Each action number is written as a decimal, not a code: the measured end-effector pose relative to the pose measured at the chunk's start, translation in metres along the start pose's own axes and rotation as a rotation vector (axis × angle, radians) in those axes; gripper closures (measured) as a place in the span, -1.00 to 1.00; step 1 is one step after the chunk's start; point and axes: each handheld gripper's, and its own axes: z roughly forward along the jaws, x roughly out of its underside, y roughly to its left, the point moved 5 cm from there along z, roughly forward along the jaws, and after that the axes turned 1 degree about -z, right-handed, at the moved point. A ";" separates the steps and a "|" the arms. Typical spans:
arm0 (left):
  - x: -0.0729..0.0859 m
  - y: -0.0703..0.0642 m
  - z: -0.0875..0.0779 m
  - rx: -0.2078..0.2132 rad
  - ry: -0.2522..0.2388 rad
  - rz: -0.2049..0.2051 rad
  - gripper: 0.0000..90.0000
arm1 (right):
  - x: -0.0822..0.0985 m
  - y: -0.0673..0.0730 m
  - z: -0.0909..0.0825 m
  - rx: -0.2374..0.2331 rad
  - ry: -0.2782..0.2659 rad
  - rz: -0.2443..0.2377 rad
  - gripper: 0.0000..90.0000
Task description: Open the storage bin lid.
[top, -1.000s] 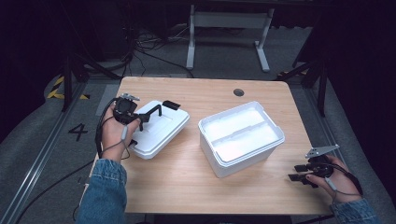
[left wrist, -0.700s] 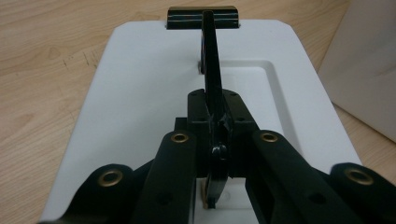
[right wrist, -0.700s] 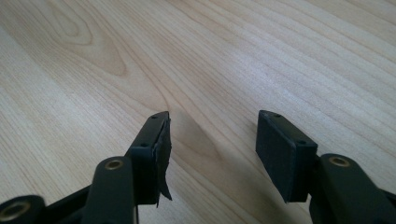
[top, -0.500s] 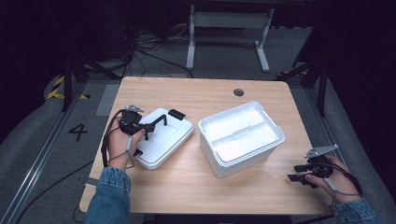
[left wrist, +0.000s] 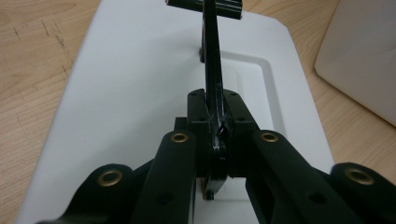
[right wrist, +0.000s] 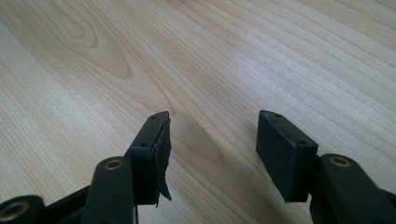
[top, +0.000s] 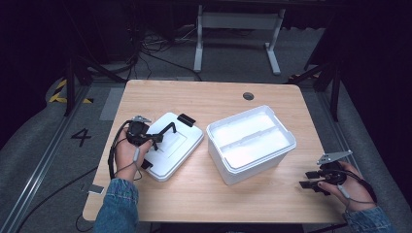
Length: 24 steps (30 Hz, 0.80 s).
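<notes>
A white lid point(top: 177, 148) lies flat on the left part of the wooden table point(top: 218, 97). Its black carrying handle point(top: 167, 130) is raised, and my left gripper point(top: 154, 138) is shut on it. In the left gripper view the jaws point(left wrist: 217, 140) clamp the thin handle strap point(left wrist: 211, 60) above the lid point(left wrist: 140, 70). An open white box point(top: 252, 165) with a divider inside stands right of the lid. My right gripper point(top: 311, 183) rests open at the table's near right corner, with only bare wood point(right wrist: 233, 46) between its jaws point(right wrist: 212, 135).
A round cable hole point(top: 248, 95) sits near the table's far edge. The box wall point(left wrist: 364, 56) stands close to the lid's right side. Cables and a metal stand point(top: 235, 29) are on the floor beyond the table.
My left gripper has moved toward the near edge while holding the handle, and the lid has shifted and turned slightly with it. The right gripper has stayed put.
</notes>
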 end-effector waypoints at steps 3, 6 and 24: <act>0.003 0.001 0.003 -0.005 0.013 -0.006 0.86 | 0.000 0.000 0.000 0.001 0.000 0.001 0.01; 0.005 0.003 0.004 -0.015 0.008 -0.001 0.74 | 0.000 0.000 0.000 0.002 -0.001 -0.001 0.01; -0.006 -0.019 -0.041 -0.113 -0.075 0.057 -0.16 | -0.012 -0.004 0.004 -0.013 -0.005 -0.012 0.01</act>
